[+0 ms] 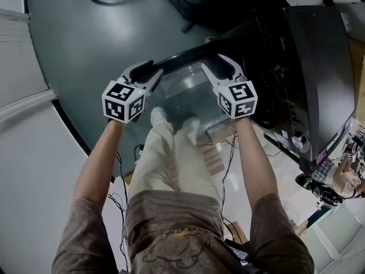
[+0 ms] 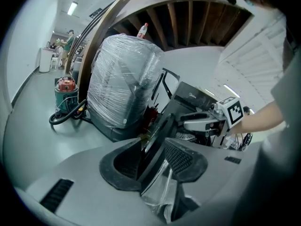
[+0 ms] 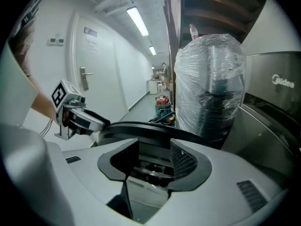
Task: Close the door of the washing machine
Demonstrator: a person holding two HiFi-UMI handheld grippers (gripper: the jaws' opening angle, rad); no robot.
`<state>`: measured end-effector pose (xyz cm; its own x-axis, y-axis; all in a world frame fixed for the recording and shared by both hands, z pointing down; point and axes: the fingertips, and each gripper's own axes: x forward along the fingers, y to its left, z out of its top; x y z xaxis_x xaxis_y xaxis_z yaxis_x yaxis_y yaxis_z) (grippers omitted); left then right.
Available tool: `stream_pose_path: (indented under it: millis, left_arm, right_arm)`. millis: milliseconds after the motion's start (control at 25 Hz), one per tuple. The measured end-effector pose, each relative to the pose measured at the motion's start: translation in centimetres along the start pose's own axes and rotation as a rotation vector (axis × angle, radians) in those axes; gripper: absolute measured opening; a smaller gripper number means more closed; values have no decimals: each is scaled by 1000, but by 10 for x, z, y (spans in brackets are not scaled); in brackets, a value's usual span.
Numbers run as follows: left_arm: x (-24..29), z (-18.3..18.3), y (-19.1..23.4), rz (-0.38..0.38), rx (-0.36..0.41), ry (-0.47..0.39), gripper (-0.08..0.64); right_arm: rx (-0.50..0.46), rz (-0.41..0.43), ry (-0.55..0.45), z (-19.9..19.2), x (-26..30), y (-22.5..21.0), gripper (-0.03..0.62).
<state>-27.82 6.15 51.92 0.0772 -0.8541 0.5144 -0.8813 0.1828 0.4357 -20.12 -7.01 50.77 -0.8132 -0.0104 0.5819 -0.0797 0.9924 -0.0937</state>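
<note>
The dark washing machine point(image 1: 308, 67) stands at the right of the head view, its round door swung out towards me. The door's black rim point(image 1: 182, 57) curves above a clear bowl-shaped window point(image 1: 182, 87). My left gripper point(image 1: 153, 73) is at the rim's left end; in the left gripper view its pads point(image 2: 181, 157) squeeze the rim's edge point(image 2: 157, 135). My right gripper point(image 1: 212, 63) is at the rim's right end. In the right gripper view the jaws point(image 3: 153, 161) stand wide apart, with the rim point(image 3: 146, 128) crossing just beyond them and nothing pressed.
A bulky object wrapped in plastic film point(image 2: 124, 79) stands past the machine, with a red canister and black hose point(image 2: 66, 91) beside it. My legs and shoes point(image 1: 171, 153) are below the door. Cables point(image 1: 228, 153) trail on the floor. A white door point(image 3: 84, 79) lies to the left.
</note>
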Motion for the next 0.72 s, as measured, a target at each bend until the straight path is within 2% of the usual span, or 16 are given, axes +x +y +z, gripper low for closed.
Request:
stream_pose_path:
  millis: [320,440,720]
  left_arm:
    - [-3,-30,-43,-72,20,50,124]
    - [-6,-40,-55,-91,5,76,118]
    - [0,-61,-96,-137,21,146,98]
  right_arm:
    - [80,-77,-54,-16,-54,7,199]
    - [109,-109,-71,-25,-76,9,199]
    - [211,-183,-57,-62,-131,6,199]
